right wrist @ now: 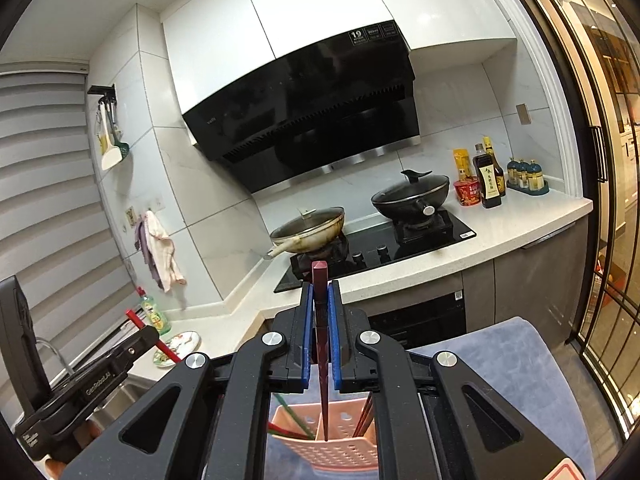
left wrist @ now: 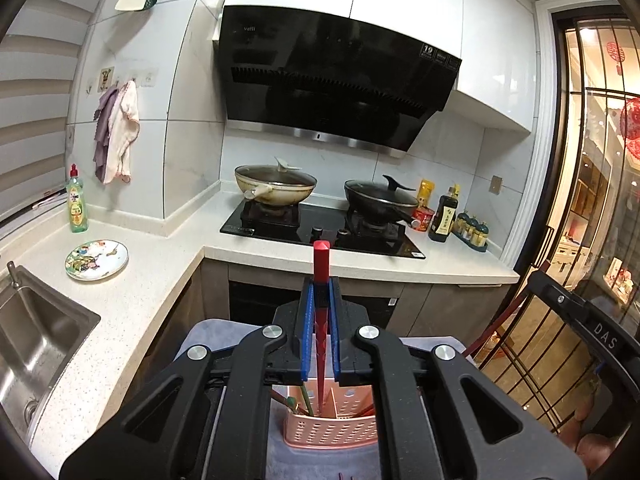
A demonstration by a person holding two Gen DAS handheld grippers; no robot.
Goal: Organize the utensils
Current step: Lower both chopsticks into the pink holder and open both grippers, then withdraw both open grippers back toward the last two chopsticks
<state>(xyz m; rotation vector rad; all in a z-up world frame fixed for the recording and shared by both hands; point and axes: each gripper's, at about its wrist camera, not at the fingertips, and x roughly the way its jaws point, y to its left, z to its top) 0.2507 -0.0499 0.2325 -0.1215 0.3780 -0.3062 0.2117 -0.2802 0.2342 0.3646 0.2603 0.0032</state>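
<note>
My left gripper (left wrist: 320, 292) is shut on a red chopstick (left wrist: 321, 264), held upright with its tip down in the pink perforated utensil holder (left wrist: 332, 428). My right gripper (right wrist: 320, 296) is shut on a dark maroon chopstick (right wrist: 320, 280), its tip down in the middle compartment of the same pink holder (right wrist: 340, 448). The holder contains several other chopsticks, green and red (right wrist: 292, 420) on the left and dark ones (right wrist: 366, 416) on the right. The left gripper with its red chopstick (right wrist: 154, 334) shows at the left of the right wrist view.
The holder stands on a grey-blue mat (right wrist: 520, 360). Beyond lie the white counter (left wrist: 160, 264) with a patterned plate (left wrist: 97, 260), a steel sink (left wrist: 36, 332), a dish soap bottle (left wrist: 77, 204), a stove with two lidded woks (left wrist: 276, 186), and sauce bottles (left wrist: 444, 216).
</note>
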